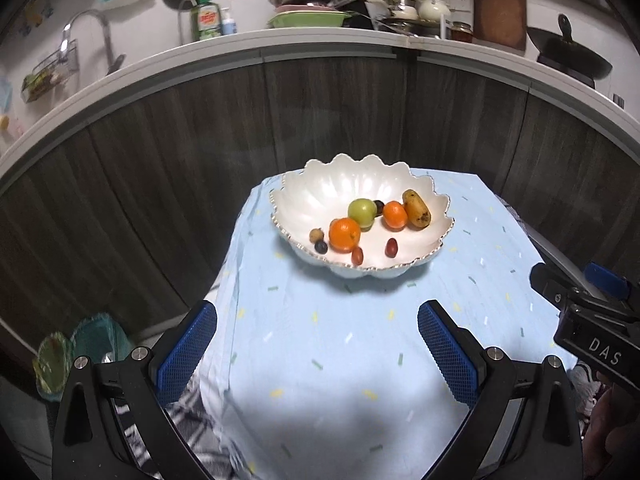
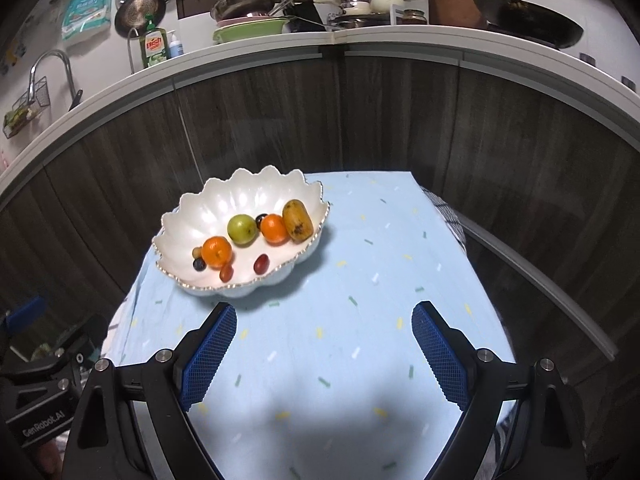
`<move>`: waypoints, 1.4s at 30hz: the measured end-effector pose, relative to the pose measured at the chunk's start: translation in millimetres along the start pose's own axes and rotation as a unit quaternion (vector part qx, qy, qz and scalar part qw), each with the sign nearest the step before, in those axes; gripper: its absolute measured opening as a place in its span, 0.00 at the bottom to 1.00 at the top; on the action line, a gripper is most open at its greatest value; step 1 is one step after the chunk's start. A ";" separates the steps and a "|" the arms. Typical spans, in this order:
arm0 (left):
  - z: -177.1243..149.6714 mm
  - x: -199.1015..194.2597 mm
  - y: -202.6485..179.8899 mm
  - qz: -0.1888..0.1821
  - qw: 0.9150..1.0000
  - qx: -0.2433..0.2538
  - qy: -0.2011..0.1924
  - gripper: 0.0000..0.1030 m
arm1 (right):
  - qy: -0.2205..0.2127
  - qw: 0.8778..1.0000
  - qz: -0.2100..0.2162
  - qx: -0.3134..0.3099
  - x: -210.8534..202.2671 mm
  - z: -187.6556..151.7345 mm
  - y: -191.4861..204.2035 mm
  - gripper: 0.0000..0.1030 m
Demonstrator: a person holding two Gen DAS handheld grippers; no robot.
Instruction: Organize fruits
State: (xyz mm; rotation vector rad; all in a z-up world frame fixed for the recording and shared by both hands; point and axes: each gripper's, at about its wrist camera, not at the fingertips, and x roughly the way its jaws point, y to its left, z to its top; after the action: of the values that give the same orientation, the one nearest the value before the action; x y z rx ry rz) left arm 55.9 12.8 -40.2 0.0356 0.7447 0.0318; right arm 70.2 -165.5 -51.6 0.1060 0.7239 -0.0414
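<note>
1. Pale blue cloth with small coloured dashes covers a table; a checked fabric shows under it at the near left edge in the left wrist view.
2. A white scalloped bowl with a beaded rim stands at the far end of the table, toward the left edge as the right wrist view has it.
3. All the fruit lies in the bowl, mostly toward its near rim. One orange sits at the near left, with a green apple just behind it.
4. A second orange lies right of the apple, touching a brown-spotted yellow fruit at the right wall.
5. A dark grape is tucked between the apple and the second orange.
6. Two red grapes lie apart near the front rim; a dark berry and a small tan fruit sit left of the first orange.
7. The left gripper hangs over the bare near part of the cloth, jaws wide apart, nothing between them.
8. The right gripper is likewise spread wide and empty over the cloth, short of the bowl.
9. Behind the table runs a dark wood-grain front under a white counter crowded with pans, dishes and a dish-soap bottle.
</note>
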 end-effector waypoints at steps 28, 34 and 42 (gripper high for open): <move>-24.0 -30.1 -0.3 0.004 1.000 0.000 -0.002 0.99 | -0.023 0.999 -0.025 0.003 -43.2 -27.6 -10.2 0.88; -24.7 -30.9 0.9 0.004 1.000 -0.003 -0.002 0.99 | -0.022 0.999 -0.026 0.001 -45.4 -27.8 -9.5 0.88; -24.5 -30.8 1.4 0.003 1.000 -0.003 -0.001 0.99 | -0.019 0.999 -0.025 0.003 -45.6 -25.4 -10.4 0.88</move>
State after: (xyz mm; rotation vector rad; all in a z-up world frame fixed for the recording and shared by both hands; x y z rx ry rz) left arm 16.7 13.4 -37.3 0.0321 0.7429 0.0402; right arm 18.6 -172.9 -41.1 0.0921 0.6878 -0.0928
